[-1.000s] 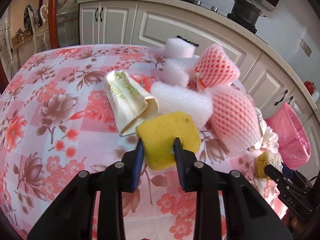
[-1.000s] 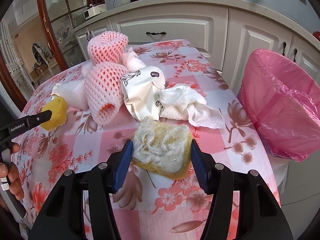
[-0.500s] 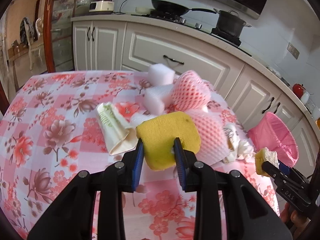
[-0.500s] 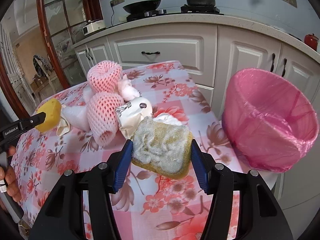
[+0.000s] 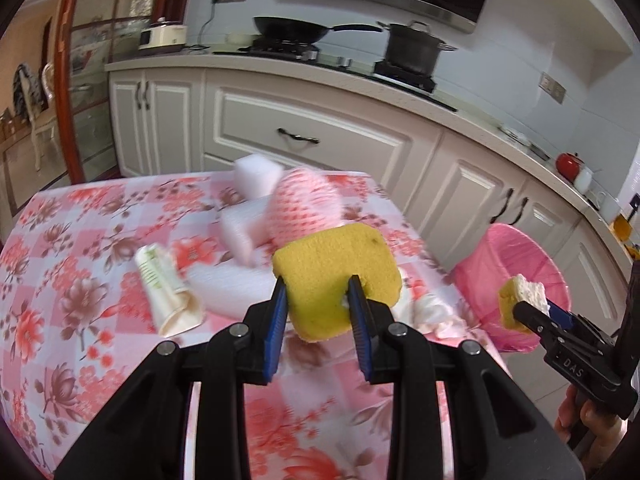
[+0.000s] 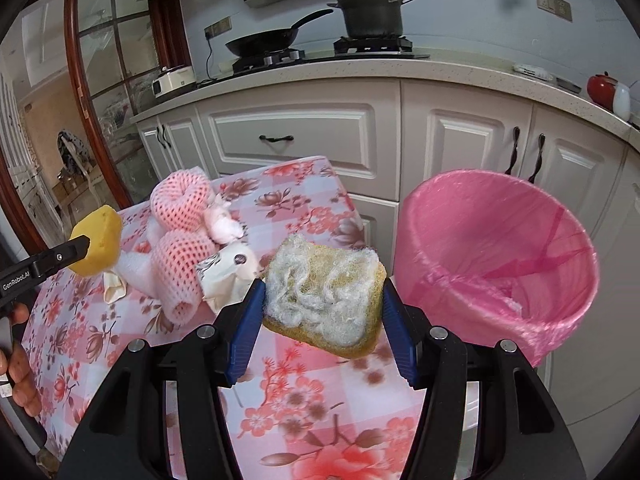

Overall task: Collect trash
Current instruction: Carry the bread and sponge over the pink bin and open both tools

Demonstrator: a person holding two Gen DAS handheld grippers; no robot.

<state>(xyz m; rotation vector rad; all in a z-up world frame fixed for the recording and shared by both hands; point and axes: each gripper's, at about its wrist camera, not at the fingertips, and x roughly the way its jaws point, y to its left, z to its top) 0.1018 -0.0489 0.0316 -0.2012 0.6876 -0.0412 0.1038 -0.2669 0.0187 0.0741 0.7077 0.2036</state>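
My left gripper (image 5: 318, 300) is shut on a yellow sponge (image 5: 336, 272), held in the air above the flowered table (image 5: 72, 264). My right gripper (image 6: 324, 316) is shut on a worn sponge with a grey scouring face (image 6: 324, 296), also lifted off the table. Each gripper shows in the other's view: the right one with its sponge (image 5: 522, 294) in front of the bin, the left one with its yellow sponge (image 6: 98, 246) at the left edge. A bin with a pink liner (image 6: 500, 256) stands on the floor just right of the table.
On the table lie pink foam fruit nets (image 6: 180, 216), white foam blocks (image 5: 256, 176), a rolled paper wrapper (image 5: 164, 288), a white paper bag (image 6: 228, 272) and crumpled tissue (image 5: 434, 308). White kitchen cabinets (image 6: 292, 140) with a stove, pan and pot stand behind.
Both grippers have risen off the table with their sponges and swung toward the pink bin, which now shows fuller in both views. Neither grip has changed.
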